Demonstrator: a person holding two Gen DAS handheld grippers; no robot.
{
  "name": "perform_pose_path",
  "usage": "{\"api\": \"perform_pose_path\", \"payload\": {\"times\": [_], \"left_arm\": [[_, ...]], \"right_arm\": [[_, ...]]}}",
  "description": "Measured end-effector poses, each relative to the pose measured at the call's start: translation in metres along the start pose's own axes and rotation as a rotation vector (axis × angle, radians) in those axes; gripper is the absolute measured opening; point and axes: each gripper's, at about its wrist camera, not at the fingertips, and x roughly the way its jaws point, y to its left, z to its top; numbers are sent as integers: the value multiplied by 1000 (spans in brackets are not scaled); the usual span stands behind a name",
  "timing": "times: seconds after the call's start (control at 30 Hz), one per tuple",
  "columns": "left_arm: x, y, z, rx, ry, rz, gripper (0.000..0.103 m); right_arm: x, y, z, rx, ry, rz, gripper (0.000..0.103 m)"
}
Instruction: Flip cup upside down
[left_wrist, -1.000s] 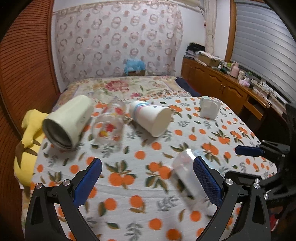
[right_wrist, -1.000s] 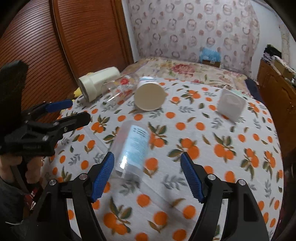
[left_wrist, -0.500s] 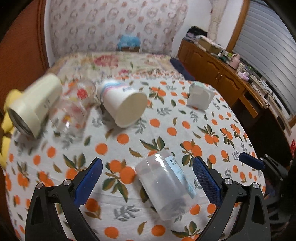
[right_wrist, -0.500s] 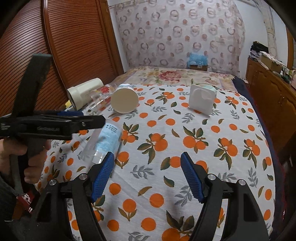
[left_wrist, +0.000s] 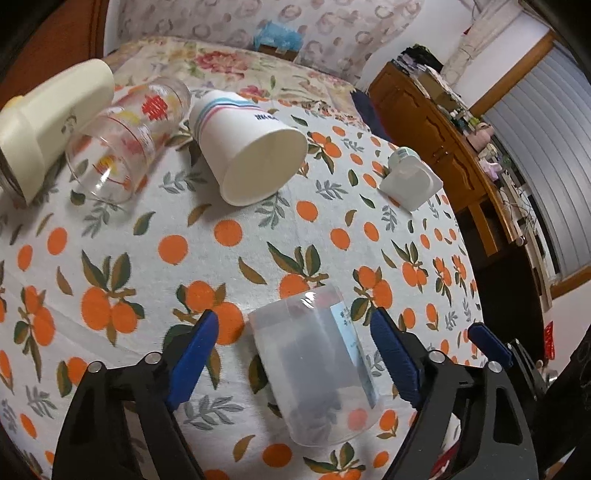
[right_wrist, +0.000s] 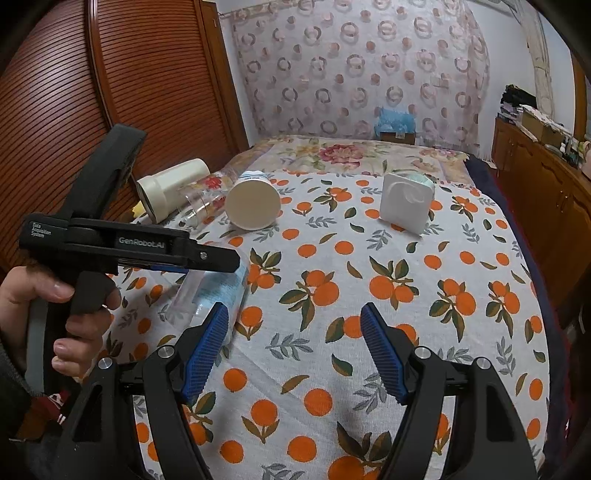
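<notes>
A clear plastic cup (left_wrist: 317, 373) with a pale blue label lies on its side on the orange-print tablecloth (left_wrist: 258, 236). My left gripper (left_wrist: 295, 343) is open, its blue pads either side of the cup and apart from it. In the right wrist view the cup (right_wrist: 210, 295) lies partly hidden under the left gripper's body (right_wrist: 125, 247). My right gripper (right_wrist: 293, 343) is open and empty over bare cloth to the cup's right.
A white paper cup (left_wrist: 251, 147), a printed glass (left_wrist: 125, 136) and a cream flask (left_wrist: 51, 122) lie on their sides at the far left. A white box (left_wrist: 410, 181) stands at the far right. A wooden dresser (left_wrist: 443, 122) flanks the table's right edge.
My left gripper has moved forward and down until the clear cup lies between its open pads. My right gripper has drawn back to the right, away from the cup.
</notes>
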Motion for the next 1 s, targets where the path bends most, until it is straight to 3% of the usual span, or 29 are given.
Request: {"api": "perform_pose_path", "payload": {"times": [0.33, 0.5, 0.6, 1.0], "left_arm": [[12, 0, 6, -33, 61, -20, 76], [16, 3, 11, -33, 70, -6, 58], [17, 3, 15, -22, 55, 12, 58], [-7, -15, 33, 200, -193, 164, 57]], "right_arm": [[3, -1, -3, 3, 0, -3, 76], [6, 0, -6, 2, 3, 0, 76], [9, 0, -8, 0, 8, 0, 76], [16, -3, -10, 8, 4, 5, 76]]}}
